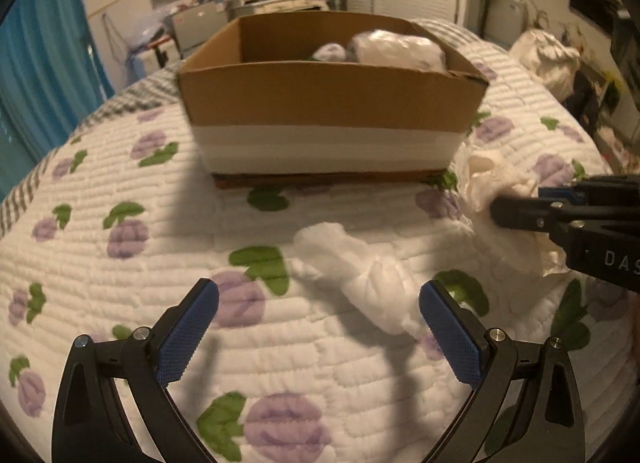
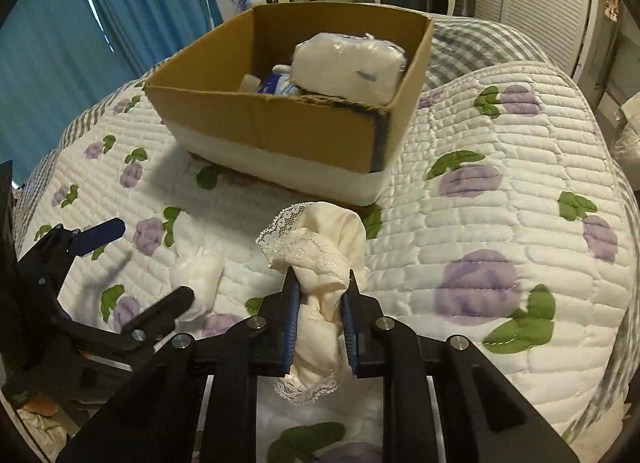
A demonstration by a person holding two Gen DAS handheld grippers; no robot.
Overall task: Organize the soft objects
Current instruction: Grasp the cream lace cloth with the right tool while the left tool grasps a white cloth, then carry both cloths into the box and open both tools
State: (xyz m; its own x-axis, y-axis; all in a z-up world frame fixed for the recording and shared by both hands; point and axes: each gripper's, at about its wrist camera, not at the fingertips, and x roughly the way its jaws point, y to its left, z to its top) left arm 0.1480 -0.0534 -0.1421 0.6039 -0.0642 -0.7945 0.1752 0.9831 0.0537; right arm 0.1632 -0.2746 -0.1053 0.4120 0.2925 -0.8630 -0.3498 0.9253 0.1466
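Near the cardboard box (image 2: 280, 131), your right gripper (image 2: 319, 295) pinches the lace-trimmed cream cloth (image 2: 320, 247), while your left gripper (image 1: 320, 327) gapes wide around what looks like white wadding (image 1: 360, 271).

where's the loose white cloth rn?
White cloth lies on the quilt before the box, just ahead of the open left hand-held gripper.

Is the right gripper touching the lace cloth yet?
Touching. In the right wrist view the right gripper has both blue pads pressed against the cream lace cloth, which bunches between them.
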